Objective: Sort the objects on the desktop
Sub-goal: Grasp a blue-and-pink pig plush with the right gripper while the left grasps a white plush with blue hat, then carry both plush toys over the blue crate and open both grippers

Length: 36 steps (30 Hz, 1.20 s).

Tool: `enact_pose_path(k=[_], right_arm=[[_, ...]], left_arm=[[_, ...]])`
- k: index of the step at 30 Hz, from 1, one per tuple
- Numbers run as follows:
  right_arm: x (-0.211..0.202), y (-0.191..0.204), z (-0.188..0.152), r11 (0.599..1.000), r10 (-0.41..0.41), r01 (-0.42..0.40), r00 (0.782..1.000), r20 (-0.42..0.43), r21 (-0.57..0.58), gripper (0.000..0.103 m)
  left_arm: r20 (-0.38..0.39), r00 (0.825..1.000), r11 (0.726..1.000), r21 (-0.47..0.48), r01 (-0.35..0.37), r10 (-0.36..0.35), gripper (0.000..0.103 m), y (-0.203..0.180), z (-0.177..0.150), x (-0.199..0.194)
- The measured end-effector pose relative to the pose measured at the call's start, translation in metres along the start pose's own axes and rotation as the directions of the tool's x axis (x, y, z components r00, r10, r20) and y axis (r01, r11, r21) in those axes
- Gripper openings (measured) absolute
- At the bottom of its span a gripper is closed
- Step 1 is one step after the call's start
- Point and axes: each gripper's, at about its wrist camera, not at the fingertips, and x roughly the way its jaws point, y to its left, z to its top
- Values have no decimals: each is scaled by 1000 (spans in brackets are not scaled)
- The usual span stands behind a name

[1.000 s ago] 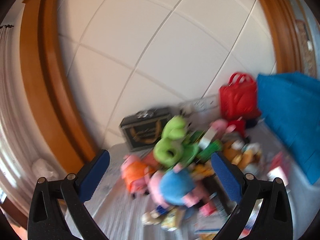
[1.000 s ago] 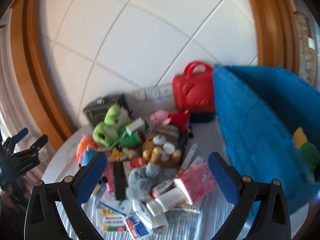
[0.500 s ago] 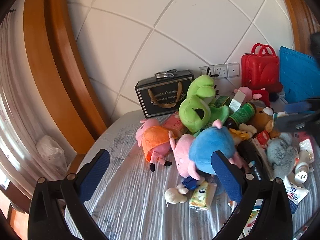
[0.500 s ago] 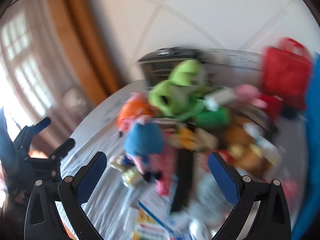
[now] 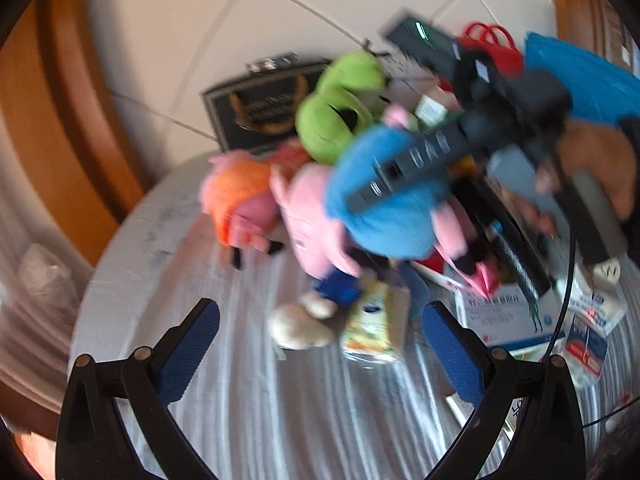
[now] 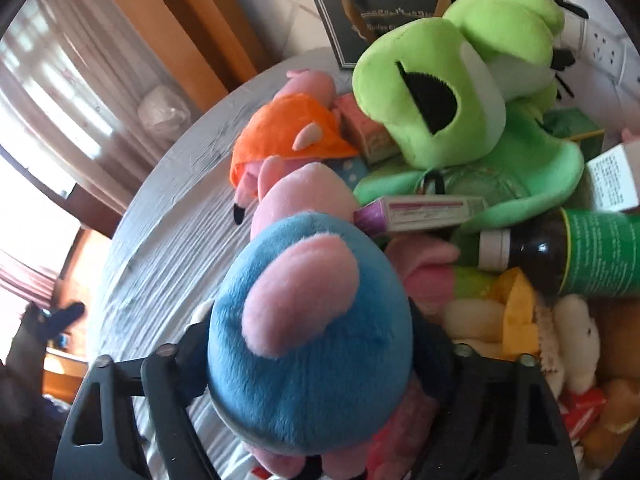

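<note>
- We are at the pick-up step of the sort: our right claw (image 6: 312, 376) sits around the blue-dressed pig plush (image 6: 308, 344), which fills the lower centre of the right wrist view.
- Its two fingers flank the plush's blue body on either side, pads hidden behind the fur. We judge them closing or closed on it, but we cannot tell for certain whether the grip is firm yet.
- In the left wrist view the right claw's dark body crosses the upper right of the frame, reaching over the same plush (image 5: 384, 196) in mid frame.
- Our left claw (image 5: 320, 348) is released and holds nothing, its blue pads spread wide above the grey tabletop (image 5: 192, 264) at the lower part of the frame.
- The plush lies at the near edge of the pile, pressed against the orange-dressed pig plush (image 6: 288, 140) in the upper left of centre and below the green frog plush (image 6: 460, 92).
- A small purple-and-white box (image 6: 420, 212) rests just above its head, and a dark bottle with a green label (image 6: 580, 252) lies at the right.
- Next, we judge, the move calls for a secure squeeze, then a straight lift clear of the pile so the neighbours do not drag along.
- The blue bin (image 5: 592, 76) at the upper right of the left wrist view looks a likely destination for toys.
</note>
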Motion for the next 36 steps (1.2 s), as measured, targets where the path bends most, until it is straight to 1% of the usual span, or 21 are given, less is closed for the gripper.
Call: enact_pose_path(k=[1,2,4,5,8,11,12,14,15,16,18,19,20,21,22,23,25,27,30,33,36], right_arm=[[-3,0,0,1000,8,-8,1000,7,-9,67],[-8,0,0,1000,18,-18,1000,11,-9,65],[-17,-3,-2,1000,28,-28,999,35,-3,64],[-22,-6,-2,999,35,-35,998,51,5,64],[-45,-17,-4,997,52,-57,993,108,44,64],[-55,-22,-4,995,62,-71,990,126,70,65],[-57,-24,-4,994,63,-74,990,129,79,65],[-57,-24,-4,993,62,-74,989,134,90,65],[-58,-25,-5,992,62,-76,989,136,98,65],[-58,-25,-4,992,64,-78,989,136,103,65],[-57,-24,-3,990,69,-85,988,136,112,65],[-57,-24,-2,990,70,-86,988,138,114,65],[-59,-22,-3,990,70,-87,987,142,113,65],[-61,-21,-2,990,68,-86,986,149,114,65],[-64,-21,-3,990,66,-84,986,155,113,65],[-67,-19,-2,991,61,-80,984,168,110,65],[-73,-17,-5,991,56,-78,981,186,110,65],[-84,-13,-8,993,43,-66,976,214,102,65],[-107,-9,-18,994,20,-46,966,256,96,65],[-139,-7,-34,995,-5,-26,954,301,97,65],[-173,-1,-51,995,-41,5,936,349,104,65]], left_arm=[[-6,1000,1000,11,18,-18,103,-3,-3,6],[-17,999,999,22,36,-36,103,-5,-5,13],[-40,998,998,46,47,-45,102,-8,-7,29],[-41,998,997,56,45,-43,102,-6,-6,34],[-43,996,993,83,78,-75,102,5,0,49],[-55,994,981,165,106,-98,97,16,4,66],[-73,991,971,205,126,-113,91,19,5,74],[-124,981,952,250,178,-151,84,25,4,90],[-160,971,936,276,217,-178,75,26,3,99],[-185,962,922,297,247,-198,69,27,1,105],[-231,950,902,330,280,-211,66,27,-4,117],[-246,945,894,340,291,-214,59,24,-8,122],[-263,940,889,344,303,-219,58,24,-10,126],[-251,935,894,313,322,-250,51,27,-9,127],[-260,930,902,280,328,-258,49,30,-8,131],[-257,930,907,264,328,-261,47,31,-7,131],[-232,944,918,268,292,-233,42,28,-9,125],[-201,959,930,270,250,-199,41,24,-11,112],[-120,978,957,215,193,-170,41,22,-5,79],[-19,986,971,176,164,-163,41,15,10,38],[75,983,971,186,151,-168,41,1,26,0]])
